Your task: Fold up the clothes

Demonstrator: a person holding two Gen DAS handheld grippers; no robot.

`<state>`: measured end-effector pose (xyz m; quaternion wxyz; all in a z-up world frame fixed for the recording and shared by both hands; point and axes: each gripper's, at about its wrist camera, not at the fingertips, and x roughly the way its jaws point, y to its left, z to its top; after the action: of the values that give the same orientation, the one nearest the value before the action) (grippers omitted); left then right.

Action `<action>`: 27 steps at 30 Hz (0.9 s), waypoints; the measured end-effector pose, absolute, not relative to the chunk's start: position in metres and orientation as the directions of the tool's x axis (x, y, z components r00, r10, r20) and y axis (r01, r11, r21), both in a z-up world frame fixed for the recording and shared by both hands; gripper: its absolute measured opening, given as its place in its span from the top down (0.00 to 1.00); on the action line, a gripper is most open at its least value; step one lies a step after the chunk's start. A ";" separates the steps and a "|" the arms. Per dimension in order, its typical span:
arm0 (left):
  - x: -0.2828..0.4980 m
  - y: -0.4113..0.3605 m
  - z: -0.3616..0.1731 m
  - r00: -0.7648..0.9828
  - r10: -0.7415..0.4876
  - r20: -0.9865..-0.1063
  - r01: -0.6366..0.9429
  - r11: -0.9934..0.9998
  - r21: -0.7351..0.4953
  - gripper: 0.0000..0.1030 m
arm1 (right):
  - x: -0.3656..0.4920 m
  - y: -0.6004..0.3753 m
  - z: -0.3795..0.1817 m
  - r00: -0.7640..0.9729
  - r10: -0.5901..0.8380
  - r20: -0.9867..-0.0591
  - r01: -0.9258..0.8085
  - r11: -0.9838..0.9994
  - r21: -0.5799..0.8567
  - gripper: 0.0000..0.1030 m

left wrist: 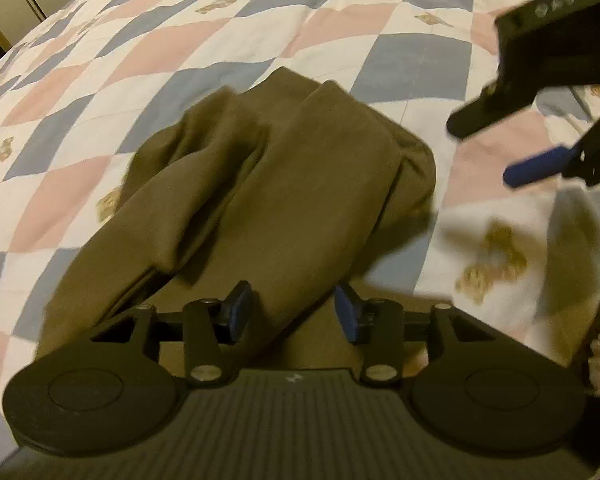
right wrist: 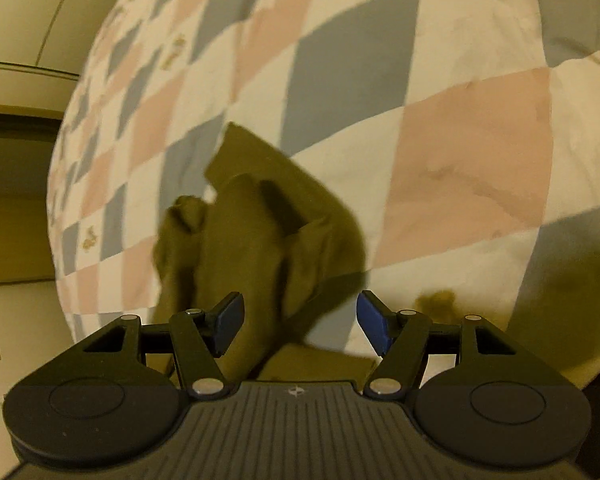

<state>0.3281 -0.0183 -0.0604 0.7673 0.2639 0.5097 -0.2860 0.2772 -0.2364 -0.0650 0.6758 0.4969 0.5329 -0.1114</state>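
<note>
an olive-brown garment [left wrist: 268, 184] is lying bunched and partly folded on a checked quilt [left wrist: 148, 52] of white, pink and grey-blue squares with small bear motifs. in the left wrist view the garment is stretching from the near left, under the tool, toward the middle of the bed, with two long folds running side by side away from the camera and a rounded edge at its right.

the left gripper [left wrist: 290, 314] is sitting low at the near end of the garment with its blue-padded fingers spread apart; cloth is lying in the gap between them, but neither pad is pressing on it. the right gripper [left wrist: 496, 150] is showing at the far right of that same view, blurred, hanging over bare quilt just beside the garment's right edge, its two fingers parted and nothing between them.

in the right wrist view the right gripper [right wrist: 300, 320] is likewise standing open, the garment [right wrist: 244, 248] rumpled ahead and between its fingers, not clamped. a pale wall is showing at the far left of that view, beyond the quilt [right wrist: 460, 152].
</note>
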 end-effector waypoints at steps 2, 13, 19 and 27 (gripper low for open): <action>0.332 -0.034 -0.072 0.322 -0.169 -0.932 0.704 0.701 0.116 0.48 | 0.282 -0.245 -0.079 0.394 0.386 -0.834 0.688 0.479 0.546 0.37; 0.351 -0.003 -0.024 0.455 -0.186 -0.871 0.555 0.824 0.114 0.96 | 0.310 -0.263 -0.105 0.383 0.429 -0.818 0.693 0.452 0.561 0.37; 0.374 0.172 0.096 0.666 -0.015 -0.746 0.062 0.997 0.035 0.96 | 0.323 -0.262 -0.103 0.380 0.446 -0.810 0.679 0.461 0.572 0.37; 0.389 0.338 0.068 0.419 0.352 -0.837 -0.327 0.918 0.223 0.90 | 0.347 -0.206 -0.081 0.358 0.424 -0.832 0.540 0.633 0.555 0.37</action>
<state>0.3890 0.3383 0.0677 0.8421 0.0127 0.5001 0.2016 0.3467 -0.2060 -0.0805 0.7050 0.4266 0.5651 -0.0410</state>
